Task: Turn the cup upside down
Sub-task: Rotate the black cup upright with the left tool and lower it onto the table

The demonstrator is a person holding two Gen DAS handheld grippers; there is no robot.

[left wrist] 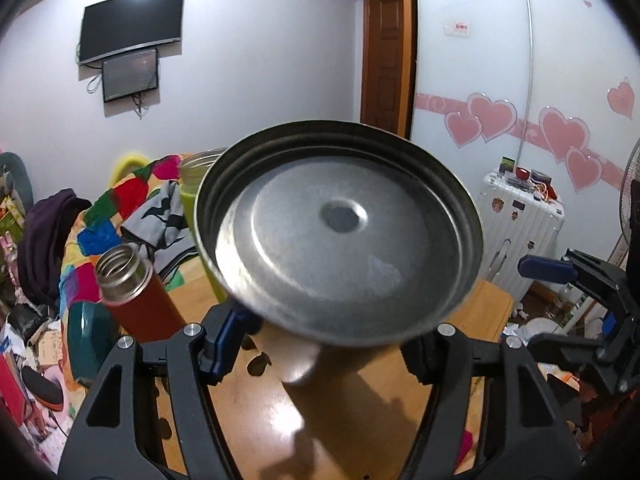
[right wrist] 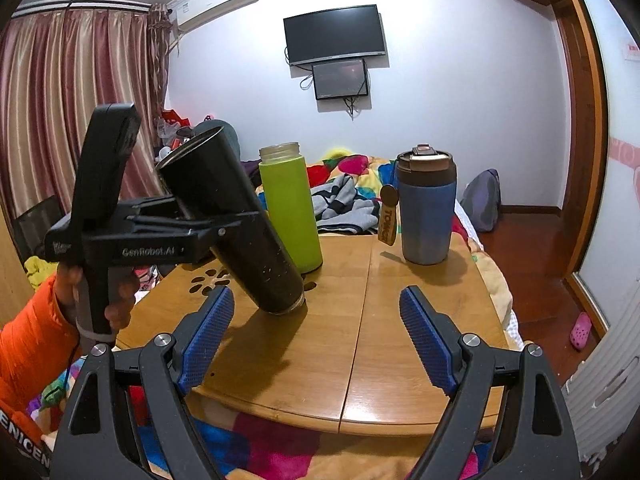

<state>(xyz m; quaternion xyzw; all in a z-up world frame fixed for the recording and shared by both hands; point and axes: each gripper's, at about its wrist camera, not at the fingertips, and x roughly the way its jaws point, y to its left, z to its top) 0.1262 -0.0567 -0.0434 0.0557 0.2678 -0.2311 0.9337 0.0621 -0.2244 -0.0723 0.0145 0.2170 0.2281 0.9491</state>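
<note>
A tall black metal cup is tilted over the wooden table, one end touching the tabletop and the other end raised to the upper left. My left gripper is shut on its middle. In the left wrist view the cup's round steel end fills the centre, between my left gripper's fingers. My right gripper is open and empty, low over the table's near edge. It also shows at the right of the left wrist view.
A green bottle stands right behind the black cup. A blue tumbler with a brown lid stands at the back right. A red flask shows to the left in the left wrist view. A bed with a colourful quilt lies behind the table.
</note>
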